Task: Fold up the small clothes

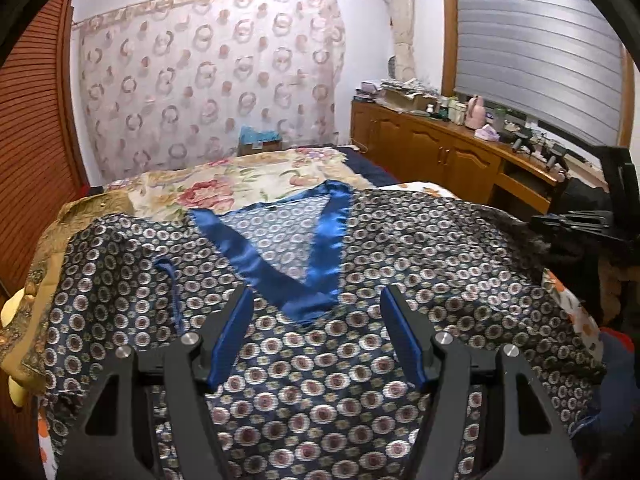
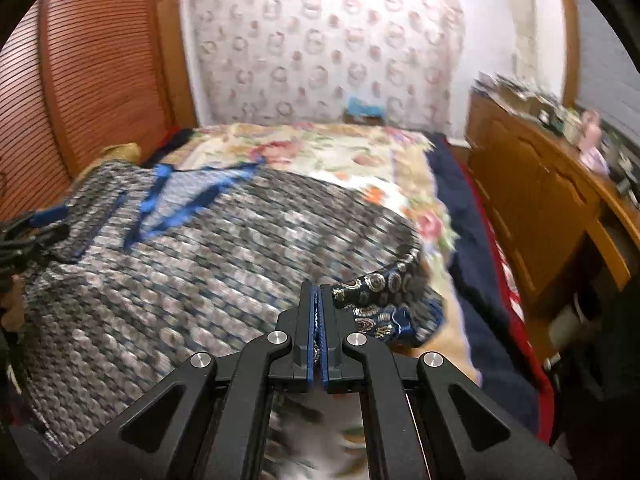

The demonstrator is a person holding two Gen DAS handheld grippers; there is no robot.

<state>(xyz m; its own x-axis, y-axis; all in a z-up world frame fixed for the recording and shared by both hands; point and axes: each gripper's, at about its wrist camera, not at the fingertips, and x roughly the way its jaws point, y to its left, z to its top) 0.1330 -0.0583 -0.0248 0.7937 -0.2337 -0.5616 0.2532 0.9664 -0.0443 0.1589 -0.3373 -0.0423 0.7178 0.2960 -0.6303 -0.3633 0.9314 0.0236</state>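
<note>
Satin-looking navy cloth printed with small rings made up the garment (image 1: 320, 360), which lay spread face up across the bed (image 1: 256, 176), its bright blue collar band (image 1: 276, 268) forming a V that pointed toward the left wrist camera. A thin blue tie (image 1: 172, 280) trailed over the fabric to the left of that V. The right side of the garment was gathered and lifted into a fold (image 2: 380, 284) where the right gripper (image 2: 319, 320) had it: its two blue-padded fingers were pressed together with a sliver of the patterned cloth pinched between them, and the raised edge curled off to the right of the fingertips. The right wrist view was smeared by motion, so finer detail of the fabric there could not be made out.

The left gripper (image 1: 316, 340) hung above the middle of the garment, just below the tip of the V, its fingers well apart and nothing between them; the cloth under them lay flat.

Beneath the garment was a cream floral bedspread (image 1: 224, 184), with a dark blue blanket (image 2: 472, 248) showing along the bed's right edge. A patterned curtain (image 1: 208, 80) covered the far wall, slatted wooden doors (image 1: 36, 152) stood on the left, and a wooden cabinet (image 1: 432, 148) crowded with bottles and boxes ran along the right, under a window blind (image 1: 536, 40).
</note>
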